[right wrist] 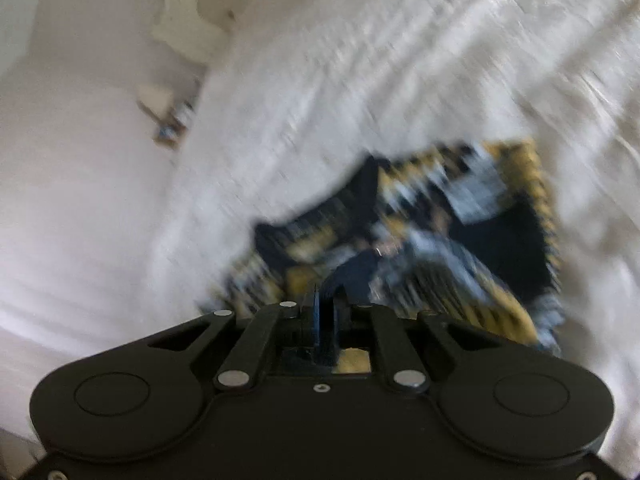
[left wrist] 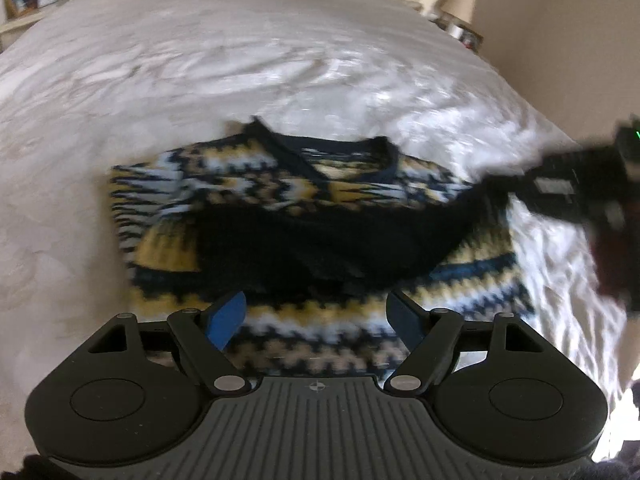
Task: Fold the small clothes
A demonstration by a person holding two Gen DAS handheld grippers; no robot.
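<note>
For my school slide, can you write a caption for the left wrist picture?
Open left gripper hovers over a navy, yellow and white zigzag knitted sweater on a white bed cover.

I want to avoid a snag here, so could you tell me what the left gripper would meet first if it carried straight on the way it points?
Most likely the patterned sweater directly ahead of the open left gripper, though depth is blurred.
</note>
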